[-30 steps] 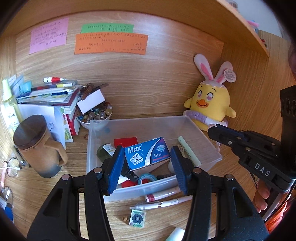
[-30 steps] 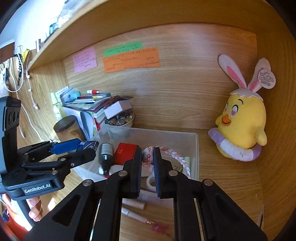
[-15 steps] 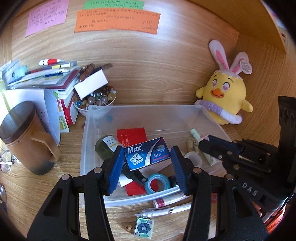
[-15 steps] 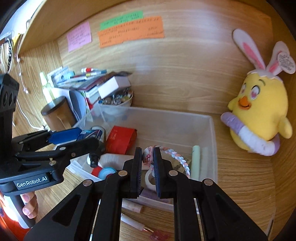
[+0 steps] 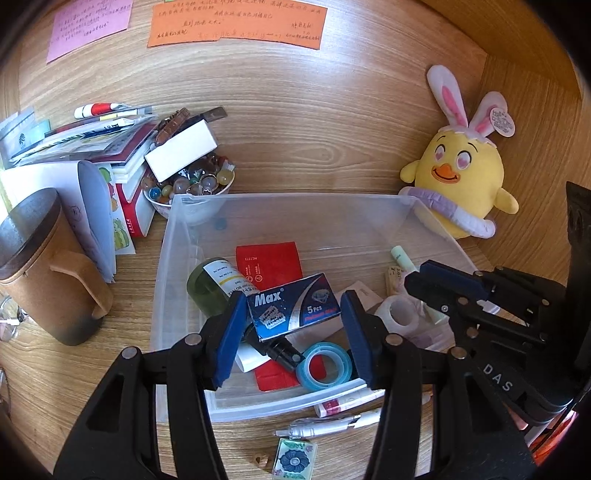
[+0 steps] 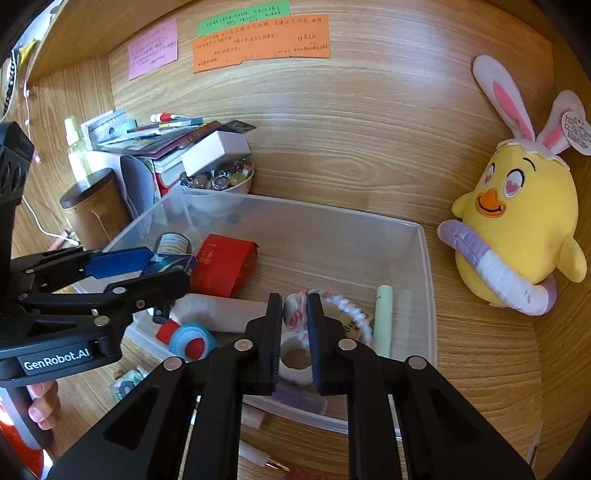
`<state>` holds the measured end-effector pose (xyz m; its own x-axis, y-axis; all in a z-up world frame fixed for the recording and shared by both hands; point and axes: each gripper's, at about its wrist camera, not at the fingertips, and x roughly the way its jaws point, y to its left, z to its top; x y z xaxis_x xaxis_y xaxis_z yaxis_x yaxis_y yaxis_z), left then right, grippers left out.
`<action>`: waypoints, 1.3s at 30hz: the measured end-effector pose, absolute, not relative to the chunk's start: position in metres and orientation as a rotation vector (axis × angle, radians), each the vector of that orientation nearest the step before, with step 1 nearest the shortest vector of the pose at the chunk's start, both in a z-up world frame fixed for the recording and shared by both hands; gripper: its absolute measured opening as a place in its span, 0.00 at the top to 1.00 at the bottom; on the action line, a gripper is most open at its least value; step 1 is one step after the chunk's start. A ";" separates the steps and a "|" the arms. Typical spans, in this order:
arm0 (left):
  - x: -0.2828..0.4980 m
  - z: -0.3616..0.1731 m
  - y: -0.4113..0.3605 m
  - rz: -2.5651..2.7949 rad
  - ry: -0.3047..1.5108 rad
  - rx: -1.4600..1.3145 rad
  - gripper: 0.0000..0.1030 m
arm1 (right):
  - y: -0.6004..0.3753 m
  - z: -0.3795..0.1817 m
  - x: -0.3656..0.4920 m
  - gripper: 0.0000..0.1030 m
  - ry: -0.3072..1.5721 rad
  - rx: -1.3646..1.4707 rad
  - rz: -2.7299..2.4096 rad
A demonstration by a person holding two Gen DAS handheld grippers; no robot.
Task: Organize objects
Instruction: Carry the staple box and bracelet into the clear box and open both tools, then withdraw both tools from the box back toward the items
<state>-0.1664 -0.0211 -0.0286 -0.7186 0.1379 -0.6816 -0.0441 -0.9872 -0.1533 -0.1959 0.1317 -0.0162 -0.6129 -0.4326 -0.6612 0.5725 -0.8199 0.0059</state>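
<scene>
Tongs both loaded: my left gripper clamps the Max box, my right gripper pinches a braided band, both over the clear bin. I should lower them before releasing, clear of each other.

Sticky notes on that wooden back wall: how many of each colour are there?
Pink sticky note: 1
Green sticky note: 1
Orange sticky note: 1
Total: 3
</scene>
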 end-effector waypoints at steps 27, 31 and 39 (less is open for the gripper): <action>-0.103 -0.001 -0.030 2.936 -0.118 -1.051 0.04 | 0.173 0.017 -0.149 0.20 0.298 0.786 -2.528; -0.094 -0.007 -0.032 2.918 -0.120 -1.086 0.03 | 0.185 0.011 -0.145 0.19 0.293 0.820 -2.541; -0.080 -0.039 -0.033 2.840 -0.134 -1.225 0.03 | 0.204 -0.015 -0.135 0.19 0.282 0.940 -2.515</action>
<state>-0.0803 -0.0335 -0.0388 -0.6861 0.0762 -0.7235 -0.0079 -0.9952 -0.0974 -0.1354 0.2037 -0.0152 -0.6733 -0.3292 -0.6620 0.4677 -0.8831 -0.0365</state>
